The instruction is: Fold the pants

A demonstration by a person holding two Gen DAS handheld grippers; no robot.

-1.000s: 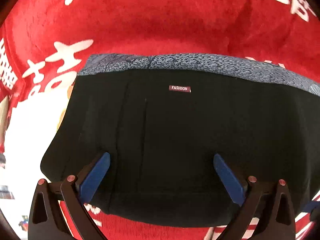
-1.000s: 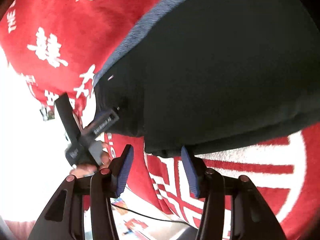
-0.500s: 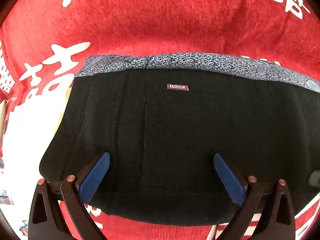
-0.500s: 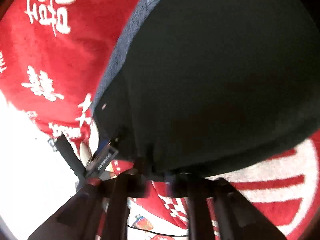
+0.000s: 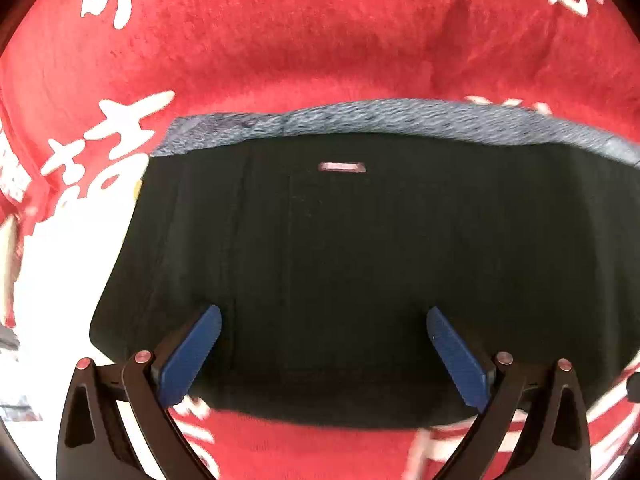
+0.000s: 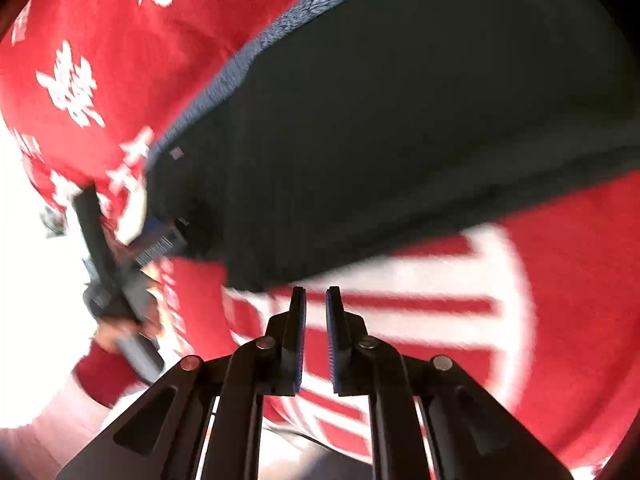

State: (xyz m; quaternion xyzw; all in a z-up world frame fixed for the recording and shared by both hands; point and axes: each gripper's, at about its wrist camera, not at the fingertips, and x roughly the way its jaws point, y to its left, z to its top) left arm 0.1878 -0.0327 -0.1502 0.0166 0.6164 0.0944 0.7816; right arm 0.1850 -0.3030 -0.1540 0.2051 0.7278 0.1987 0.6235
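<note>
Left wrist view: the black pants (image 5: 360,272) lie folded flat on a red blanket (image 5: 280,48) with white characters. A grey patterned waistband (image 5: 400,118) runs along their far edge, with a small label (image 5: 342,167) just below it. The left gripper (image 5: 324,324) hovers over the near part of the pants, its blue pads (image 5: 192,354) spread wide, gripping nothing.

Right wrist view: the pants (image 6: 400,128) fill the upper middle, waistband (image 6: 248,56) toward the upper left. The right gripper (image 6: 316,300) sits just off their near edge, over the blanket (image 6: 560,300); its pads (image 6: 299,344) stand nearly together with a slim gap, empty. The left gripper (image 6: 160,240) shows blurred at the pants' left corner.
</note>
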